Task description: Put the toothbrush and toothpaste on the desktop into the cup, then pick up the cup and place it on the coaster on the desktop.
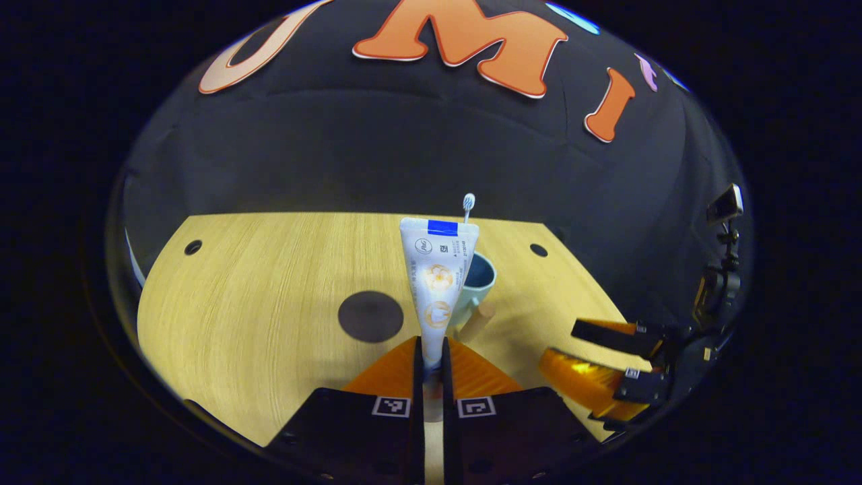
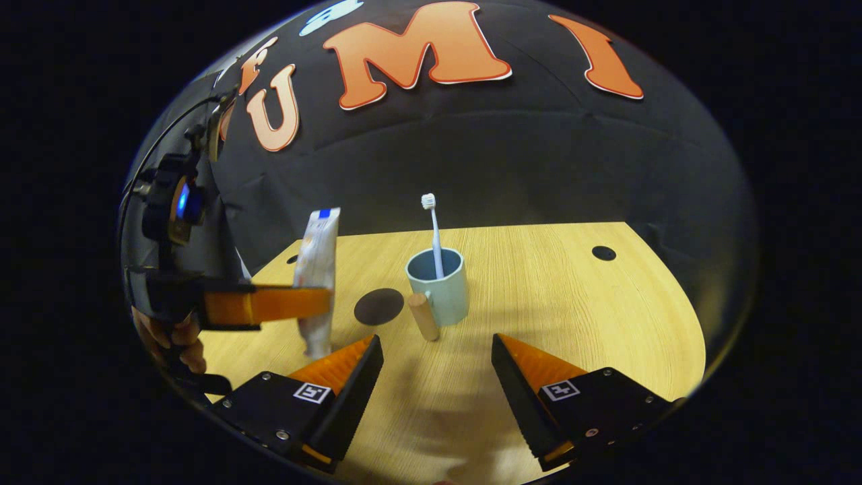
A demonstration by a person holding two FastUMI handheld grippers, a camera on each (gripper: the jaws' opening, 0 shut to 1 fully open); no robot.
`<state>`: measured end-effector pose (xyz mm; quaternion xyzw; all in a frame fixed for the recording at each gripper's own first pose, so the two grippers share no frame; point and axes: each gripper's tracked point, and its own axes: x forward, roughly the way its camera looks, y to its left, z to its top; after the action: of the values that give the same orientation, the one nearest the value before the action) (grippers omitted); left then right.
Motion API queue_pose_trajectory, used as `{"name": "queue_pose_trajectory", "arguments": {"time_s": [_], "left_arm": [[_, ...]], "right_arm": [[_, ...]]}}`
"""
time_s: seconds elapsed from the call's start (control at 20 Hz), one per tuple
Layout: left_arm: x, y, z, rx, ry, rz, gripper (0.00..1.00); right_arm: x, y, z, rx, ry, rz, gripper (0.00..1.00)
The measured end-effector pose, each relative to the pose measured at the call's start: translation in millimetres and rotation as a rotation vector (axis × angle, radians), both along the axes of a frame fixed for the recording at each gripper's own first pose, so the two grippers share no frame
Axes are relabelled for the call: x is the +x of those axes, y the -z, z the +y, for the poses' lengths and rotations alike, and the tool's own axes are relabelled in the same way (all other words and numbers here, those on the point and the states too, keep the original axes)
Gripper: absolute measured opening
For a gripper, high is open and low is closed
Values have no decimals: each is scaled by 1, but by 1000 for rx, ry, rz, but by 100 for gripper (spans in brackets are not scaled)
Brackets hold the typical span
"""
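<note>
Left tool [image 1: 431,364] pinches the soft, light toothpaste [image 1: 438,269] near its cap end; cup [image 2: 438,286] ahead looks rigid. Right tool [image 2: 438,367] gapes empty.

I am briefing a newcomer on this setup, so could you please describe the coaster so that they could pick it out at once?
Start from the light wooden desktop and find the pale blue cup with the toothbrush standing in it. The coaster lies flat on the wood, just to the cup's left in the right gripper view. It is a dark, plain round disc, far larger than the small dark holes near the desktop's far corners.
</note>
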<state>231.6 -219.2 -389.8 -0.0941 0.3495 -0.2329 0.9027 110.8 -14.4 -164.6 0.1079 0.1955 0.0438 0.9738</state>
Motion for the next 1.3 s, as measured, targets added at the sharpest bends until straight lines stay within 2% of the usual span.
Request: {"name": "queue_pose_trajectory", "arguments": {"time_s": [0.3,0.35,0.45,0.65,0.9,1.15,1.3], "left_arm": [[69,-39,-24,-142,-80,-264,11],[79,-45,-25,-162,-96,-301,8],[88,-57,-21,-182,-121,-365,10],[115,-59,-45,-216,-148,-450,11],[116,-34,-62,-220,-162,-472,11],[109,-8,-74,-174,-155,-477,10],[108,5,-73,-116,-161,-471,12]], "right_arm": [[-16,25,-10,7,1,44,98],[-17,29,-12,7,5,50,98],[-19,34,-15,12,9,59,98],[-19,37,-19,25,9,58,98],[-16,40,-23,32,-2,45,98],[-14,42,-28,48,-16,34,99],[-13,40,-32,51,-15,31,99]]}}
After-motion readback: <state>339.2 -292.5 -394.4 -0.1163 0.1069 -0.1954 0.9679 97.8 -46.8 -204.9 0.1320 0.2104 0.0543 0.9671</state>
